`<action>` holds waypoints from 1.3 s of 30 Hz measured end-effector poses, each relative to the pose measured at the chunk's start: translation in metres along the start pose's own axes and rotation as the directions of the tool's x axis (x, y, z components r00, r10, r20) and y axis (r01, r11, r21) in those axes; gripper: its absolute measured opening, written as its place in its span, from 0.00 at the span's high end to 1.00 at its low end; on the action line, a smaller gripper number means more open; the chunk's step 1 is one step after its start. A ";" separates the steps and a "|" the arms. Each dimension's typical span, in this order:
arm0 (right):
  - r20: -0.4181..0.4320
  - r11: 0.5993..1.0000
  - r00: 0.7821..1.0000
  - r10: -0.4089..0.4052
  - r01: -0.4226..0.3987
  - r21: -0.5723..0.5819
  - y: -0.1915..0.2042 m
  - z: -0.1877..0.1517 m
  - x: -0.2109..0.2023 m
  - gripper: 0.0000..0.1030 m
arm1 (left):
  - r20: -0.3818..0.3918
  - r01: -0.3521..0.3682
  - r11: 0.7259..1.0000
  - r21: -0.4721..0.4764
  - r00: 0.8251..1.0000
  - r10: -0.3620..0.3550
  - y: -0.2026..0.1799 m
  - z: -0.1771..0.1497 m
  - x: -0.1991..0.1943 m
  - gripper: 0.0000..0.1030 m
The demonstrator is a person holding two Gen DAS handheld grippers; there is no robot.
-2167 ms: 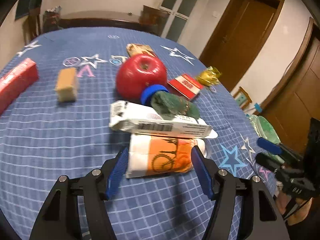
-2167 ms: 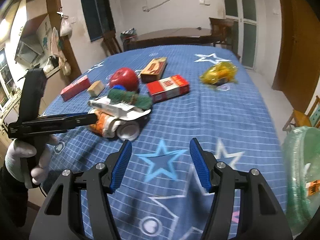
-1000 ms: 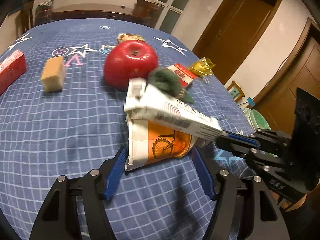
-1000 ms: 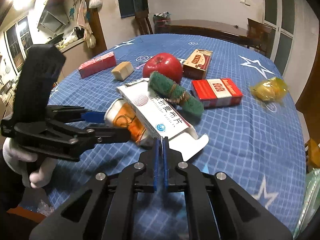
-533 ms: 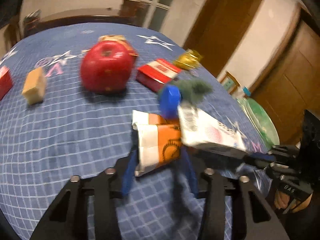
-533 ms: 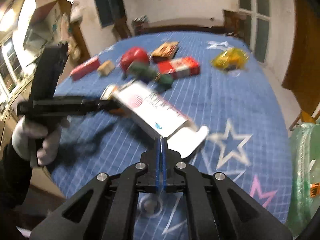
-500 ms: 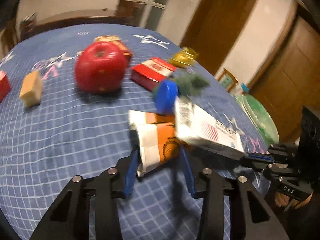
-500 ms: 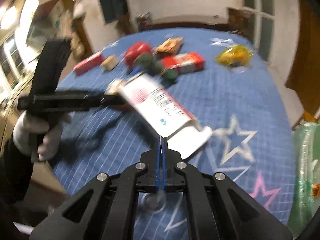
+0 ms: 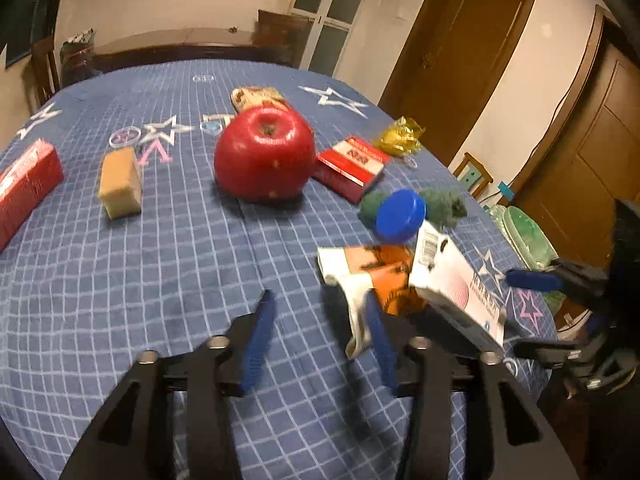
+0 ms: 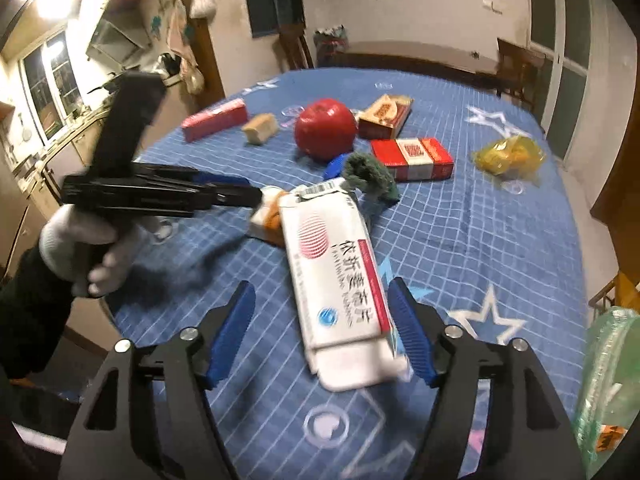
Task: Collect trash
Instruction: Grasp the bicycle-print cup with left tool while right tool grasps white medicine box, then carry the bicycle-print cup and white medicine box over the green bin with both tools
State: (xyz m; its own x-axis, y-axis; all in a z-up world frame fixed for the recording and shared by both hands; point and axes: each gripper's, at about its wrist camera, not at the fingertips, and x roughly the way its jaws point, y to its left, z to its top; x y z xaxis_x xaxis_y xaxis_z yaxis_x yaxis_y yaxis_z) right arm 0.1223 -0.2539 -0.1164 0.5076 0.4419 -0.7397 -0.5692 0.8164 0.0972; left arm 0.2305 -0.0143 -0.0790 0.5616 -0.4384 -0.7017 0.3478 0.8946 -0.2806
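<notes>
A white medicine box [image 10: 340, 272] lies between the fingers of my right gripper [image 10: 322, 334], whose jaws are opening; the box rests against the right finger, its far end on the orange-and-white wrapper [image 10: 272, 210]. My left gripper [image 9: 320, 340] is opening too. The wrapper [image 9: 372, 276] sits against its right finger, while the left finger stands well apart. A blue cap [image 9: 400, 214] and a green scrubber [image 9: 444, 204] lie just beyond. In the right wrist view a gloved hand [image 10: 88, 248] holds the left gripper [image 10: 248, 190], its tips at the wrapper.
On the blue star tablecloth [image 9: 160, 260] sit a red apple [image 9: 264, 156], a red cigarette pack [image 9: 352, 164], a yellow crumpled wrapper [image 10: 508, 156], a tan block [image 9: 120, 184], a long red box [image 9: 24, 188] and a brown box [image 10: 384, 116]. A green bag [image 10: 608, 380] hangs past the table's right edge.
The right gripper, shut on the white box's flap, dragged it off the pile toward the near edge and then opened. The left gripper closed on the wrapper, then opened again.
</notes>
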 end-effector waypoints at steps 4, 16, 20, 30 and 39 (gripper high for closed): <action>-0.057 1.000 0.998 -0.024 0.025 0.015 -0.006 -0.003 0.024 0.48 | 0.006 0.025 0.995 0.093 1.000 -0.026 -0.009 0.010 -0.001 0.28; 0.047 0.971 0.999 0.006 -0.016 0.237 -0.040 -0.030 -0.012 0.49 | -0.148 0.131 0.813 0.568 0.987 -0.056 -0.062 0.022 0.047 0.22; 0.057 0.965 0.998 0.020 -0.034 0.259 -0.041 -0.036 -0.016 0.49 | -0.217 0.160 0.774 0.613 0.976 -0.030 -0.061 0.021 0.071 0.22; 0.092 0.958 0.996 0.016 -0.042 0.285 -0.038 -0.037 -0.018 0.49 | -0.208 0.132 0.788 0.601 0.978 -0.006 -0.069 0.002 0.080 0.29; 0.139 0.960 0.990 -0.016 -0.023 0.280 -0.025 -0.038 -0.026 0.49 | -0.099 0.063 0.868 0.493 0.995 -0.016 -0.060 -0.012 0.037 0.46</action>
State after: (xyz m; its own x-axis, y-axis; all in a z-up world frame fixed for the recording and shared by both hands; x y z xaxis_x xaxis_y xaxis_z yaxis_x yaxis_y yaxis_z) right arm 0.0986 -0.2997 -0.1252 0.6020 0.4760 -0.6411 -0.3774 0.8772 0.2968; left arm 0.2216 -0.0828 -0.0956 0.4792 -0.4417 -0.7584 0.7073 0.7061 0.0356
